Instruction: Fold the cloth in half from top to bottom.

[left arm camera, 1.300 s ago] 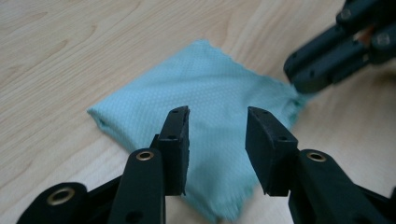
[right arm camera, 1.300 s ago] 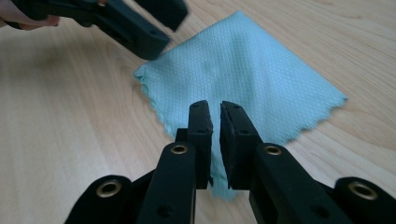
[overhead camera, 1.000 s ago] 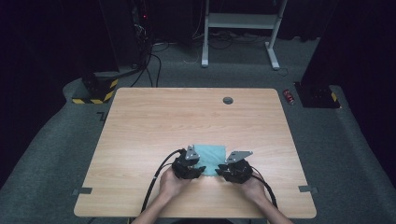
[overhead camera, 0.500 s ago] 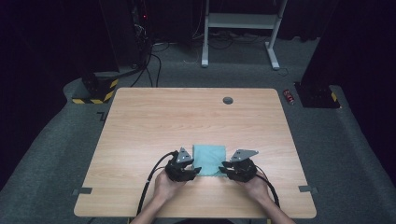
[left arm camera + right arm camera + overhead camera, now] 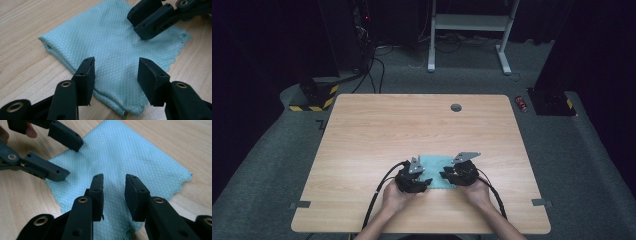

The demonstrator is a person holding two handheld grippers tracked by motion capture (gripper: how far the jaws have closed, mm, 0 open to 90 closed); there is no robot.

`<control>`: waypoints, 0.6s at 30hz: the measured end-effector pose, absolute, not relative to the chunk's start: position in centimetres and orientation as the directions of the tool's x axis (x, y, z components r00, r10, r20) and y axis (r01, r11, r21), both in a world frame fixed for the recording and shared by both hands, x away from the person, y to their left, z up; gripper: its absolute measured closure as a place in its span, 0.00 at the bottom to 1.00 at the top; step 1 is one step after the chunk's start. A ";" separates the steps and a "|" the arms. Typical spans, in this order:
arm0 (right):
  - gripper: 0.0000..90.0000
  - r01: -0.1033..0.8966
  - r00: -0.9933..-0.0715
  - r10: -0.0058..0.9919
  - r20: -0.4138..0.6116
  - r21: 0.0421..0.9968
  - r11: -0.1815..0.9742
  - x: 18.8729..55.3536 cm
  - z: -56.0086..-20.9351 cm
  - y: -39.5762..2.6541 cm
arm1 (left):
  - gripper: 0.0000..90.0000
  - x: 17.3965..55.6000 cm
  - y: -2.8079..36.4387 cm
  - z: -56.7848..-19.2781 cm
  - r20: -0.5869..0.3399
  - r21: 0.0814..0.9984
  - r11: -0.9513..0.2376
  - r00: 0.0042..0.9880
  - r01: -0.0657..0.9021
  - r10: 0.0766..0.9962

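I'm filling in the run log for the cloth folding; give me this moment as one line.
cloth: teal, folded, flat on table | left gripper: jaws just opening, over cloth, nothing gripped | right gripper: open over cloth

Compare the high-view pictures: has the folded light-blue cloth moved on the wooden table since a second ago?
No. The folded light-blue cloth lies in the same place relative to the wooden table's near edge and the round grommet.

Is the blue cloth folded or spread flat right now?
Folded: the cloth lies doubled on the table, with a rounded fold and stacked layers along its near edge.
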State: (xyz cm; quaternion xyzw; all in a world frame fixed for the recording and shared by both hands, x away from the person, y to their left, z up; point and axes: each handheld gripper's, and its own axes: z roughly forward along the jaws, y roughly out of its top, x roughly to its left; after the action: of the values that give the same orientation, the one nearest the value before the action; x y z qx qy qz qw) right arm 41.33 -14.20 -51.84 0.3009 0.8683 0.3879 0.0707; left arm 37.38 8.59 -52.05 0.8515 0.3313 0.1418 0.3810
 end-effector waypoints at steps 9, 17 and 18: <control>0.73 0.433 -0.810 0.586 0.023 0.698 0.571 41.1 -51.5 -14.9 | 0.52 36.8 10.0 -51.4 -0.019 0.738 -0.480 0.726 0.474 0.687; 0.70 0.441 -0.790 0.613 0.022 0.714 0.544 41.8 -51.0 -13.9 | 0.53 40.6 8.5 -50.5 -0.005 0.772 -0.423 0.671 0.475 0.742; 0.70 0.441 -0.788 0.616 0.017 0.714 0.544 42.0 -51.1 -13.8 | 0.53 41.2 8.3 -50.7 -0.001 0.767 -0.426 0.665 0.480 0.747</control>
State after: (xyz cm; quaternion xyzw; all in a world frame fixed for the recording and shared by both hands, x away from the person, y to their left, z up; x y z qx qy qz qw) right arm 42.03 -13.77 -51.07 0.3034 0.8705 0.3690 0.1186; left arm 41.20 8.30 -50.68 0.8265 0.3712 0.1728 0.3862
